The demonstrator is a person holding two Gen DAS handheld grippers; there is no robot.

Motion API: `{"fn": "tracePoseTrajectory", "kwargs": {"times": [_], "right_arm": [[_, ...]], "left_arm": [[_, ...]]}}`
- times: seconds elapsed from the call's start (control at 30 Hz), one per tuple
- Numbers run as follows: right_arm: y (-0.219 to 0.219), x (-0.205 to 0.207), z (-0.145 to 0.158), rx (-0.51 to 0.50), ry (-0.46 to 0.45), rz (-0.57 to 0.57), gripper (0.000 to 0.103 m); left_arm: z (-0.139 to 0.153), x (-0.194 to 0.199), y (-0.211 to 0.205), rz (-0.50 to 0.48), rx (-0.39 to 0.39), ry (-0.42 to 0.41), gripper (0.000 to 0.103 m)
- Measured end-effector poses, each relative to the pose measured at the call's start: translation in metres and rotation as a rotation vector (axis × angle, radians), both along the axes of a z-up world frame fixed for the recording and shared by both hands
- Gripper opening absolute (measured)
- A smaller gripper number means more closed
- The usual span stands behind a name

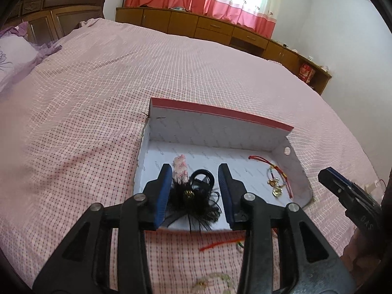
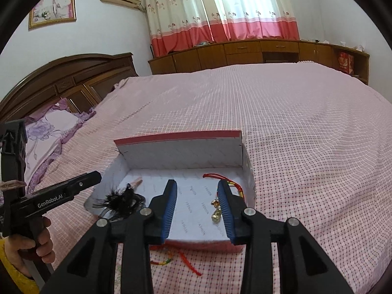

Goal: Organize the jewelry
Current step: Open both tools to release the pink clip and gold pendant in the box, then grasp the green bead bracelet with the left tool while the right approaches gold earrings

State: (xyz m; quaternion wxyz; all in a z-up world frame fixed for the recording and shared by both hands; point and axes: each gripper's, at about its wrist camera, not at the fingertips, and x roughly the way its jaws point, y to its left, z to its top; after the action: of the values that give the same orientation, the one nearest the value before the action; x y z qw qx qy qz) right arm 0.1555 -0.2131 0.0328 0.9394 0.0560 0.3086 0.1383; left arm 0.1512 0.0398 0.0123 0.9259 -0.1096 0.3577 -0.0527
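Observation:
A white box with a red rim (image 1: 220,111) (image 2: 178,137) lies open on the pink bed. Inside it lie a black feather hair piece (image 1: 193,201) (image 2: 120,202), a pink clip (image 1: 180,165), and a red cord bracelet with gold bells (image 1: 274,183) (image 2: 215,210). My left gripper (image 1: 194,174) is open and empty above the feather piece. My right gripper (image 2: 197,188) is open and empty above the box's near side, by the bells. A red multicolour cord (image 1: 220,243) (image 2: 171,261) lies on the bed in front of the box.
The checked pink bedspread (image 1: 122,85) surrounds the box. Pillows (image 2: 49,127) and a wooden headboard (image 2: 66,78) are at the left. Low wooden cabinets (image 2: 245,51) run under the curtains. A gold chain (image 1: 215,280) lies near my left gripper's base.

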Motion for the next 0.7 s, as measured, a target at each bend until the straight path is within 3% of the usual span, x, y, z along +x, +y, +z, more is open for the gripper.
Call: {"fn": "tracePoseTrajectory", "kwargs": {"times": [0.7], "right_arm": [[-0.012,-0.066,0.021,-0.001,-0.036,0.012,0.038]], "left_arm": [[0.019,-0.056,0.006,-0.001,0.005,0.011,0.031]]}}
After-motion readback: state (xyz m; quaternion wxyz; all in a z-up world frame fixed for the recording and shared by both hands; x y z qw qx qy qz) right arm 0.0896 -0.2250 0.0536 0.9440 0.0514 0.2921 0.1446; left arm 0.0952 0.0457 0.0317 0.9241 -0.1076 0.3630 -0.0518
